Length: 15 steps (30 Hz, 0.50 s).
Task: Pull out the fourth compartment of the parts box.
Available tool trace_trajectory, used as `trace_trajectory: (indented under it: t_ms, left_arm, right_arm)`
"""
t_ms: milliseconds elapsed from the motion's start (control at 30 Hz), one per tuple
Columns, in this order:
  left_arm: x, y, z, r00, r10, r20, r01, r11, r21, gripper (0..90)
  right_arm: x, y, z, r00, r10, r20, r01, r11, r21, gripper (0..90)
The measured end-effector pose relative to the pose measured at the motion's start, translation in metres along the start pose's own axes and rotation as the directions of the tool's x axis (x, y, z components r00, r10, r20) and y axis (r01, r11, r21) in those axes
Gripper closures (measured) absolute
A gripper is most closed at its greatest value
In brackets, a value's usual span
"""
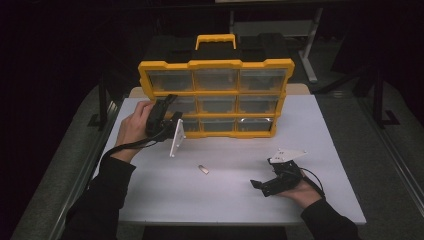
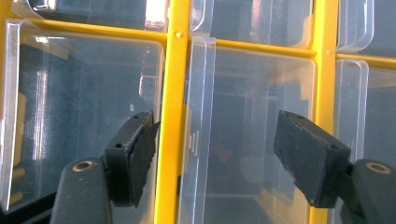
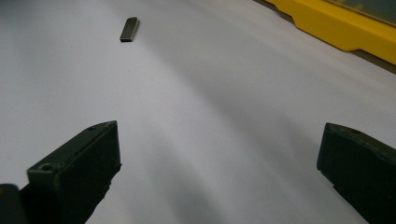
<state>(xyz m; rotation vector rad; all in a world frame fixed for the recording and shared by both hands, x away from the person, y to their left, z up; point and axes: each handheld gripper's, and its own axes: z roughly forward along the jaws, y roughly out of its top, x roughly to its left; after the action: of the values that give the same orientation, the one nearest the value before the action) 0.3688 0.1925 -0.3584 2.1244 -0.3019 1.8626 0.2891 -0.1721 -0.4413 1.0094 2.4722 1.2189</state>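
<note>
L gripper (image 2: 215,154) is held at the organizer (image 1: 216,64), mid-left of the high view; jaws apart, straddling the clear pull tab (image 2: 198,116) of a drawer (image 2: 252,135), pads not yet seen pressing on it. R gripper (image 3: 219,172) is rested low right on the table (image 1: 330,150), jaws wide, nothing between. Small dark piece (image 1: 203,169) lies loose at table centre, well apart from both. Judged early: drawer not yet pulled, piece not picked or stowed.

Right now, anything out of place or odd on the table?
One small dark flat piece lies loose on the white table, apart from the yellow drawer organizer. The organizer stands upright, its clear drawers shut. Nothing looks spilled or broken.
</note>
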Motion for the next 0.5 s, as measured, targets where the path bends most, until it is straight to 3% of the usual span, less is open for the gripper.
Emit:
trace_trajectory:
  t_ms: [67, 133, 200, 400, 500]
  left_arm:
    - [0.0017, -0.0004, -0.0013, 0.9999, 0.015, 0.001, -0.015, 0.9997, 0.021, 33.1]
    - [0.0005, -0.0012, 0.0003, 0.9998, -0.016, -0.008, 0.016, 0.9999, 0.001, 34.9]
    - [0.0018, -0.0015, -0.0006, 0.9999, -0.002, -0.010, 0.002, 0.9999, 0.015, 37.3]
    - [0.0017, -0.0013, -0.0004, 0.9995, -0.024, -0.019, 0.024, 0.9997, 0.000, 46.1]
    - [0.0022, -0.0012, -0.0007, 0.9998, -0.013, -0.016, 0.013, 0.9998, 0.015, 49.2]
  right_arm:
    - [0.0000, 0.0000, 0.0000, 1.0000, -0.001, 0.000, 0.001, 1.000, 0.000, 0.0]
    - [0.0000, 0.0000, 0.0001, 1.0000, -0.001, 0.000, 0.001, 1.000, 0.000, 0.0]
    - [-0.0001, 0.0000, 0.0003, 1.0000, -0.002, 0.000, 0.002, 1.000, 0.000, 0.0]
    - [0.0001, -0.0002, 0.0006, 1.0000, -0.004, -0.003, 0.004, 1.000, 0.001, 0.0]
    - [0.0001, -0.0001, 0.0006, 1.0000, -0.003, -0.003, 0.003, 1.000, 0.002, 0.0]
